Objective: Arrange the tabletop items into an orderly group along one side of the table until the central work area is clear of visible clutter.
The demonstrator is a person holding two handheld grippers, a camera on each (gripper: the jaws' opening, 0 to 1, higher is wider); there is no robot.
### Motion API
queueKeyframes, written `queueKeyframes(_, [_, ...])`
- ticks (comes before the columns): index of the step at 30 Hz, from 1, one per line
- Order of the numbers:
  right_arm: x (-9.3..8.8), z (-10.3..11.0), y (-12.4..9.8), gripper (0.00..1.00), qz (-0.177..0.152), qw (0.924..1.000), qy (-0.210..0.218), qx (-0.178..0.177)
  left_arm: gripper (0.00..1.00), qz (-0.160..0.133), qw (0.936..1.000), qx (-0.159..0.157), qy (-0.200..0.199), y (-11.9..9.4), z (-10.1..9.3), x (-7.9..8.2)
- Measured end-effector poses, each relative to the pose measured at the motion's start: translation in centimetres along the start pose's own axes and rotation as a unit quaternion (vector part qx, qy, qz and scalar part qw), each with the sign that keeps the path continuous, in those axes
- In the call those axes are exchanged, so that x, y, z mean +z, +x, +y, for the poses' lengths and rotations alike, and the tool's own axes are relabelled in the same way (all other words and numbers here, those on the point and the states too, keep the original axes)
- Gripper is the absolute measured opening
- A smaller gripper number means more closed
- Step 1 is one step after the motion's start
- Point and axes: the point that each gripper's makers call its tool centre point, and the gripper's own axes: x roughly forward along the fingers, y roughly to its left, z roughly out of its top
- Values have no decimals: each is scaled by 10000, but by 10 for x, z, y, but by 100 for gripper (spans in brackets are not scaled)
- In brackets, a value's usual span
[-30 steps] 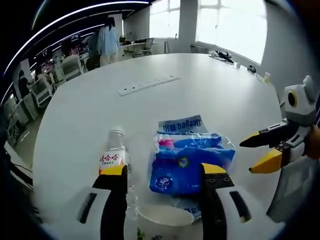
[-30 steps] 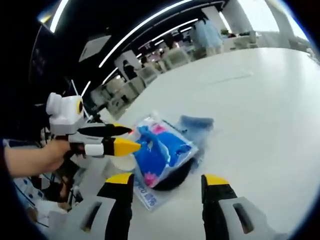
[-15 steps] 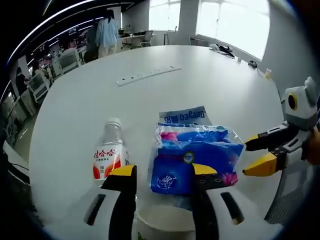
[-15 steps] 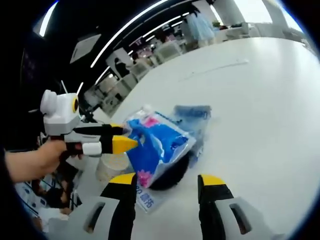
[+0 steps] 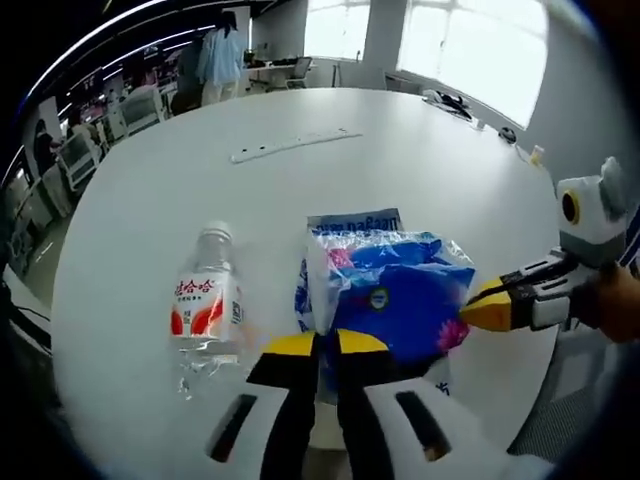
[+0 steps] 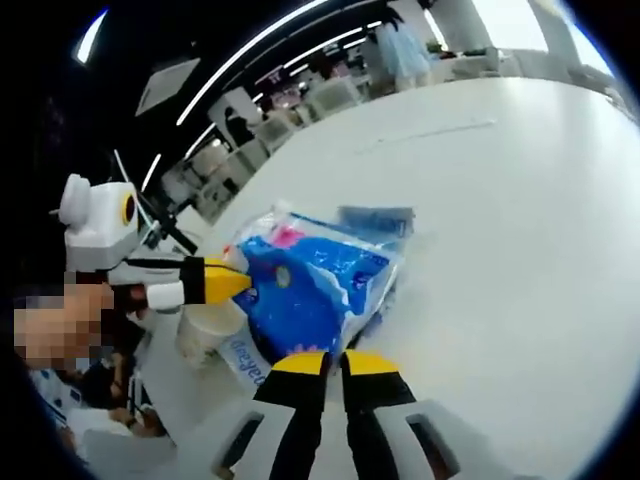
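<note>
Crinkling blue plastic pkg (image 5: 395, 300), pink patches, both tongs (image 5: 327, 345) (image 6: 333, 362) pinching it

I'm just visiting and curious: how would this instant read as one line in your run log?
left gripper: shut on blue tissue pack | right gripper: shut on same pack | water bottle: lying on white table | paper cup: beside pack

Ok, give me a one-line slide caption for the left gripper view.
Left gripper shut on blue tissue pack, water bottle lying alongside on white table.
</note>
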Motion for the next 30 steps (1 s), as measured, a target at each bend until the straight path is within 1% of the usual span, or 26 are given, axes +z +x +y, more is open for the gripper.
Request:
queueKeyframes(2, [-2,-2,-4,1,7,10000,12,-45,0,-54,9999,-49,-118,-5,-6,0])
queueKeyframes(5, [-2,-5,-12,0,-30,9999,105,-81,0,-208,9994,-84,-273,-14,-14,2])
queueKeyframes(9, [-3,-5,-23,0,-55,9999,85,-41,0,-350,9976,-170,-567,-23,-23,2])
queueKeyframes(13, [-2,-6,-34,0,-85,9999,83,-20,0,-377,9970,-194,-646,-32,-33,-5])
queueKeyframes(17, [-2,-5,-47,0,-145,9999,0,9,0,-484,9946,-237,-888,-43,-45,-10])
queueKeyframes(19, [0,-4,-55,0,-301,9995,0,31,0,-495,9934,-278,-995,-48,-50,-13])
queueKeyframes(23, [-2,-4,-65,0,-321,9994,-145,54,0,-506,9912,-392,-1158,-55,-60,-19])
queueKeyframes(27, [-2,-7,-75,0,-384,9990,-210,32,0,-564,9882,-497,-1337,-60,-72,-19])
queueKeyframes(30, [-2,-12,-83,0,-399,9990,-194,34,0,-579,9873,-557,-1374,-61,-81,-19])
